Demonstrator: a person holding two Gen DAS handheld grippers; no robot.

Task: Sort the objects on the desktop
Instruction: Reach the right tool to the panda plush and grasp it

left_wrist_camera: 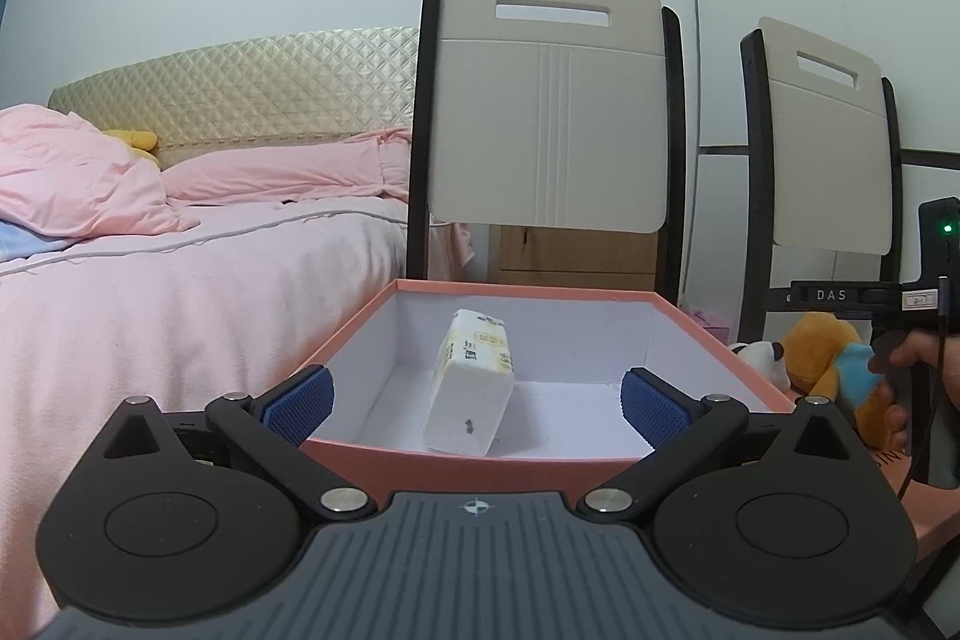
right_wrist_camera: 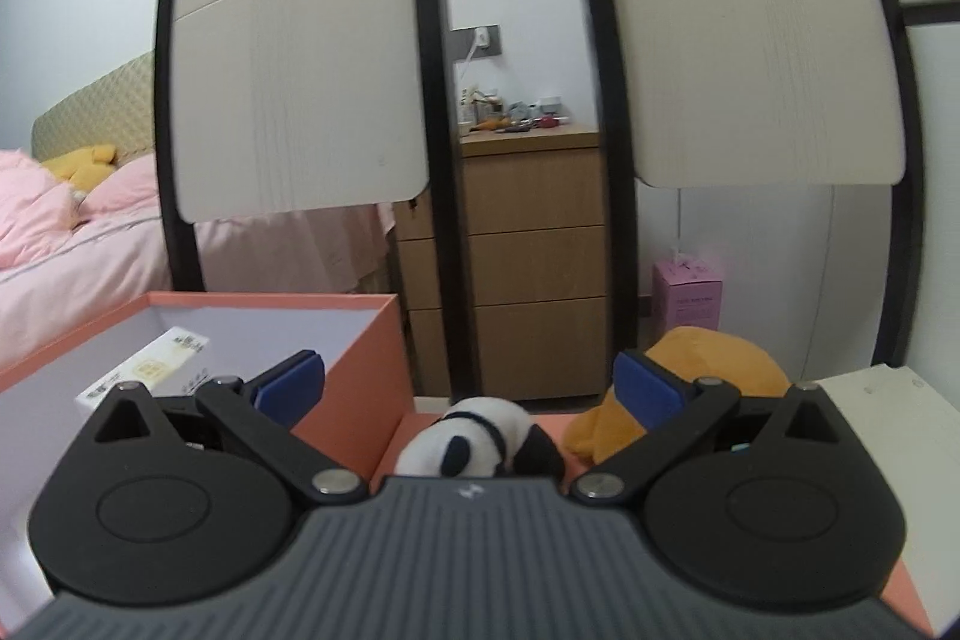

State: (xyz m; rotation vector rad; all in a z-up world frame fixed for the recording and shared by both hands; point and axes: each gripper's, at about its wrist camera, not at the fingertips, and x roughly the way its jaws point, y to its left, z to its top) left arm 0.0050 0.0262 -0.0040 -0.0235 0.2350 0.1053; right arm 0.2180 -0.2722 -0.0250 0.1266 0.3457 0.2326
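Observation:
An orange box [left_wrist_camera: 468,472] with a white inside stands in front of me. A white tissue pack [left_wrist_camera: 471,391] with a yellow label lies in it. My left gripper [left_wrist_camera: 477,403] is open and empty, its pads level with the box's near rim on either side of the pack. In the right wrist view the box [right_wrist_camera: 354,376] is at the left with the pack [right_wrist_camera: 150,370] inside. My right gripper [right_wrist_camera: 468,385] is open and empty, just above a panda plush [right_wrist_camera: 480,439]. An orange plush [right_wrist_camera: 708,358] lies behind the right finger.
Two chair backs [left_wrist_camera: 546,118] [left_wrist_camera: 828,142] stand behind the box. A pink bed [left_wrist_camera: 180,280] is at the left. A wooden drawer unit [right_wrist_camera: 528,250] and a pink carton [right_wrist_camera: 687,295] are behind the chairs. A white sheet [right_wrist_camera: 900,460] lies at the right.

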